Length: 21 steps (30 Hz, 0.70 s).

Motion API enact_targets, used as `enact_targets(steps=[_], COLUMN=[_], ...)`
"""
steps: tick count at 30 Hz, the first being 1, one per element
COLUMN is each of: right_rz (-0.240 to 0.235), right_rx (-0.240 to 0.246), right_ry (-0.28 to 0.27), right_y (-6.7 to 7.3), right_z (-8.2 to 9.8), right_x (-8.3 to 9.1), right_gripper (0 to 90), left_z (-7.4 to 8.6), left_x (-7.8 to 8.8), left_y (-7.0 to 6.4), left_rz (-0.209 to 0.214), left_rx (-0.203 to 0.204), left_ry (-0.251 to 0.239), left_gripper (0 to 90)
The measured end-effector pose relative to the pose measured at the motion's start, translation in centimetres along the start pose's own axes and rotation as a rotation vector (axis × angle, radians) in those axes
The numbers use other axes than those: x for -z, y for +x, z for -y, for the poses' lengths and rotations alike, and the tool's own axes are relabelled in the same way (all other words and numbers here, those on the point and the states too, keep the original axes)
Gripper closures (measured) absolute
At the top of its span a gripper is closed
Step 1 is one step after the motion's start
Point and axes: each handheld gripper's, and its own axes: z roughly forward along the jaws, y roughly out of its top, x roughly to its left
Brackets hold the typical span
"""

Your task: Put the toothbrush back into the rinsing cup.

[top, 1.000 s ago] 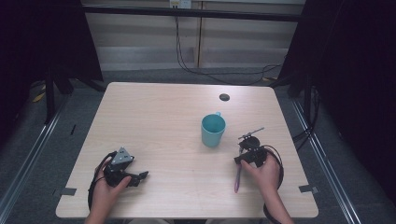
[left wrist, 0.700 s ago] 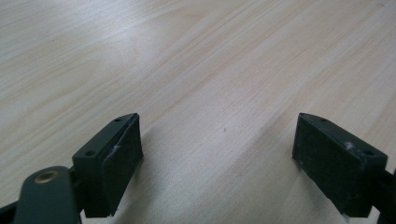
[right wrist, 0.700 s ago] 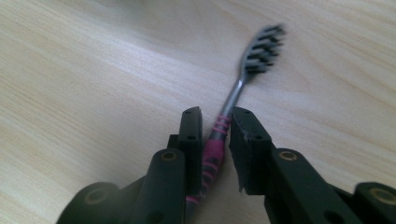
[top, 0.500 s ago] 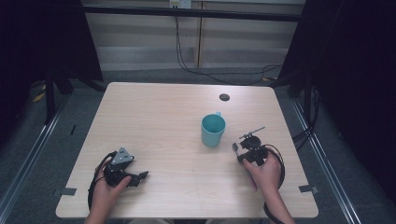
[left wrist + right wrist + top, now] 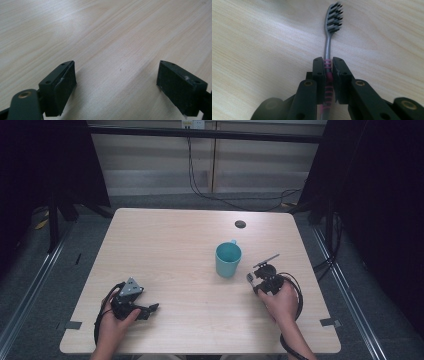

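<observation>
Now my right tongs [image 5: 327,65] are clamped on a toothbrush [image 5: 328,45], the two jaws pressed flat against its grey handle where the pink ribbed grip runs. Jaws have just been closing, with the handle between them. Brush head with dark and white bristles sticks out well past the jaw tips, forward of the tongs; the pink end of the handle runs back under them toward my hand. In the right gripper view the toothbrush lies low over the worktop [image 5: 262,37]; whether it touches the wood I cannot tell.

From the high view, right tongs [image 5: 256,281] sit near the right edge of the worktop [image 5: 170,245], with my right hand [image 5: 280,301] behind them. Brush head shows as a small pale tip at the front of these tongs. A teal mug [image 5: 228,260] stands upright just beside that tip, on the left of the right tongs, handle turned away from me.

Left tongs [image 5: 117,82] are wide open with nothing between the jaws, bare wood under them. High view puts the left tongs [image 5: 150,309] near the front left of the worktop, in my left hand [image 5: 114,320], well apart from mug and toothbrush.

A small dark round spot [image 5: 240,224] lies on the worktop beyond the mug.
</observation>
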Motion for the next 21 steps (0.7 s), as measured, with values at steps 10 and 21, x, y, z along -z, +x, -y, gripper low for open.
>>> enact_targets(steps=[10,21], right_rz=[0.001,-0.063], right_rx=[-0.012,-0.053], right_ry=[0.007,-0.102], right_y=[0.1,-0.8], right_z=[-0.4,-0.4], right_x=[-0.1,1.6], right_gripper=[81.5,81.6], left_z=[0.0,0.0], left_x=[0.0,0.0], left_y=[0.0,0.0], left_rz=[0.000,0.000], left_rx=[0.000,0.000], left_ry=[0.000,0.000], left_gripper=[15.5,15.5])
